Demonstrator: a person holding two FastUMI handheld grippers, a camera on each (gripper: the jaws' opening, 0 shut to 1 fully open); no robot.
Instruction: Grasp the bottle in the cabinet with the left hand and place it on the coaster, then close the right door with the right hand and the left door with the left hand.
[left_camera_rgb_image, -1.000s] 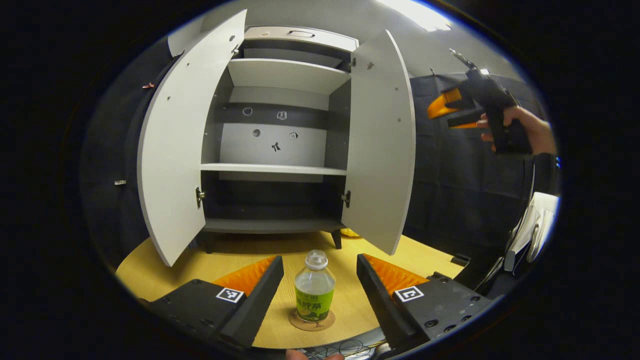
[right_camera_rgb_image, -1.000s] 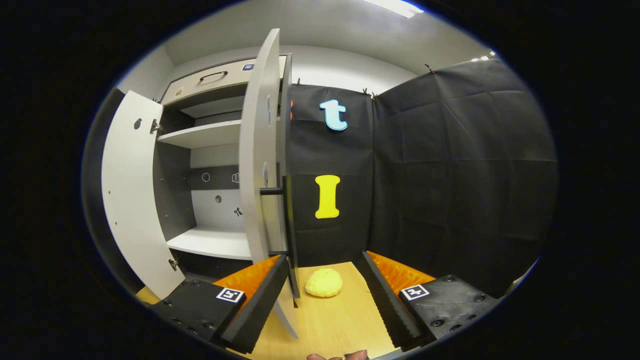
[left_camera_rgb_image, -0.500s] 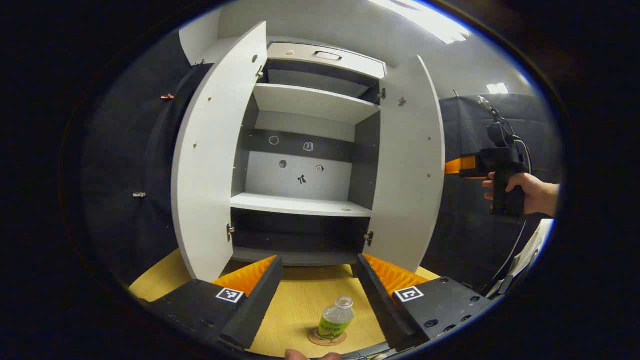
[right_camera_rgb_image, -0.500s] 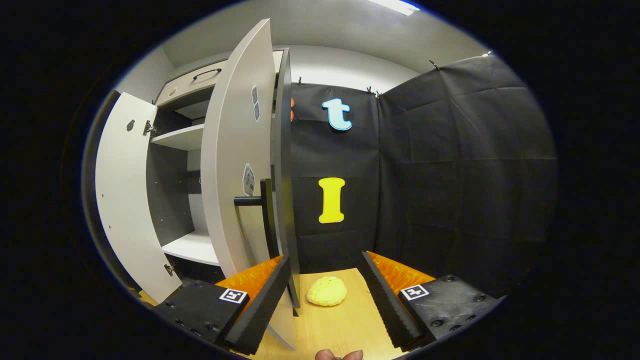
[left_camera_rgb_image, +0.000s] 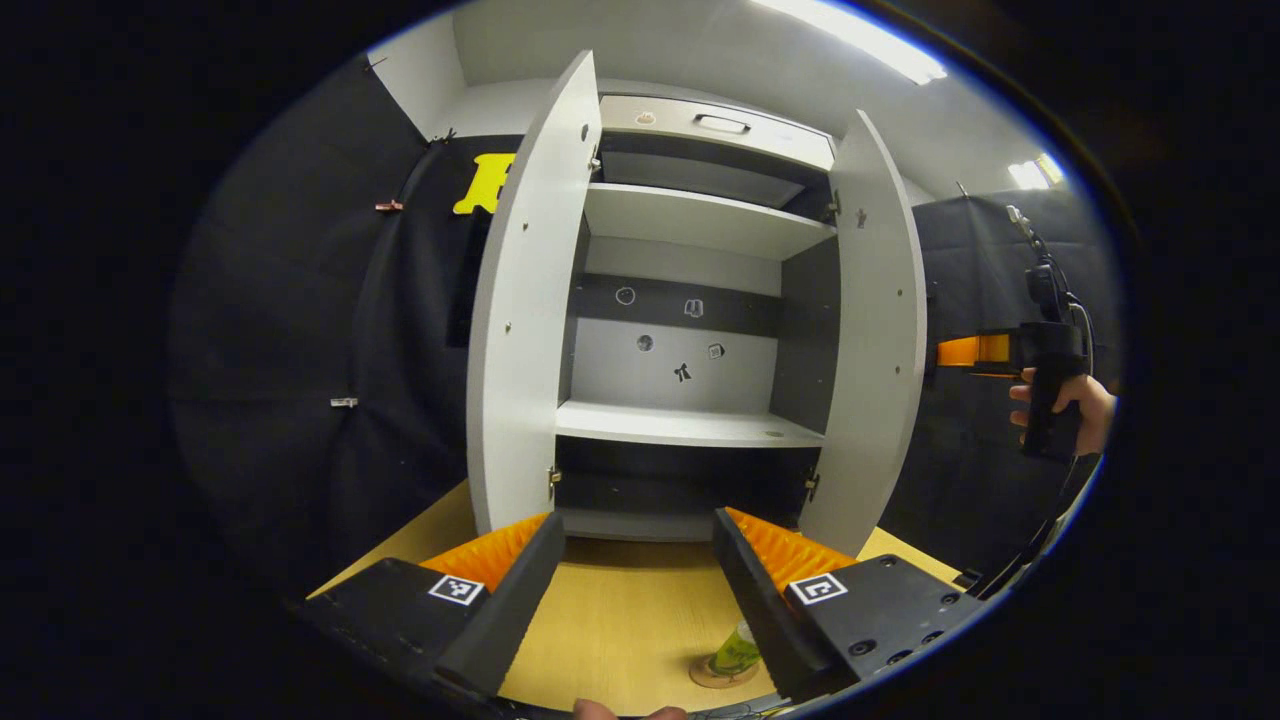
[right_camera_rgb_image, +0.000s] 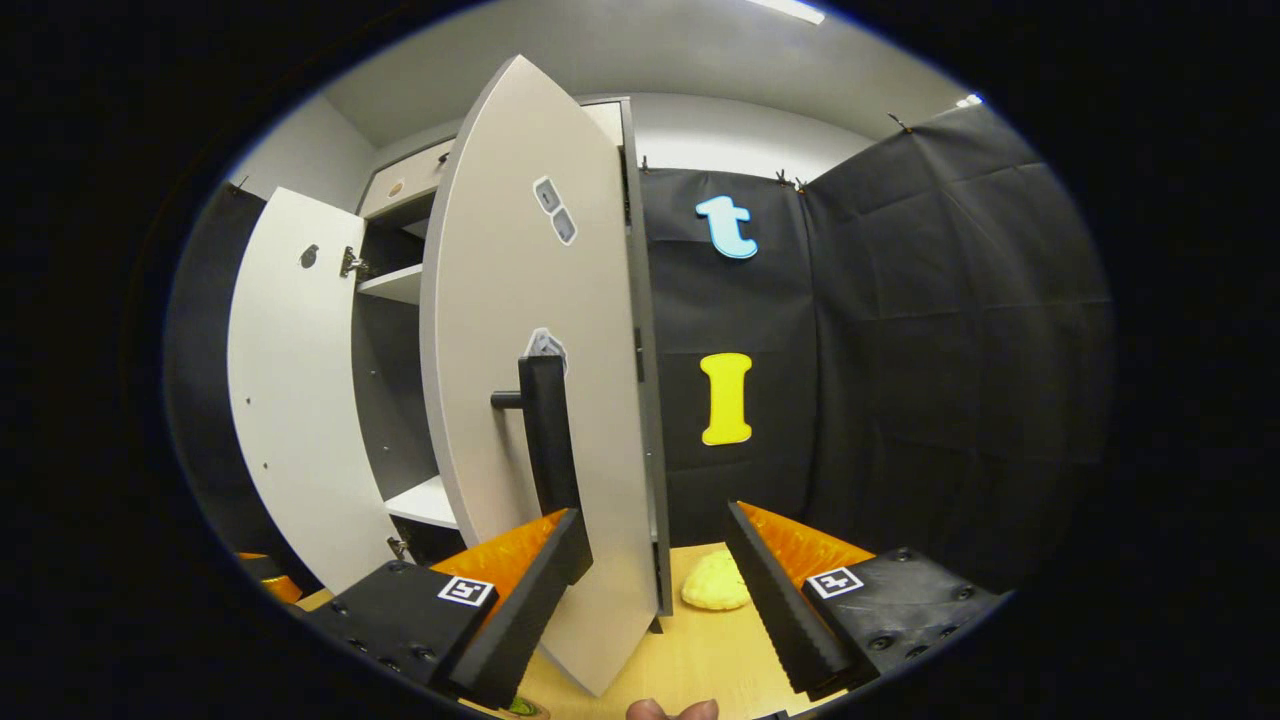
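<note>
A: Bottle?
B: bottle (left_camera_rgb_image: 737, 652) stands on the coaster (left_camera_rgb_image: 722, 673) near the desk (left_camera_rgb_image: 620, 620) front edge, partly behind left gripper (left_camera_rgb_image: 640, 590), spread wide, empty.
A: Right side?
B: right gripper (right_camera_rgb_image: 655, 580) wide apart, holding nothing, at the half-open right door (right_camera_rgb_image: 530, 400) by its handle (right_camera_rgb_image: 545, 435). Left door (left_camera_rgb_image: 520, 330) open.

Wooden tabletop (left_camera_rgb_image: 620, 620), before me: carries the cabinet (left_camera_rgb_image: 690, 330); one coaster (left_camera_rgb_image: 722, 675) with the bottle (left_camera_rgb_image: 738, 655) on it; one yellow lump (right_camera_rgb_image: 715, 585), possibly bread, beside the cabinet.
</note>
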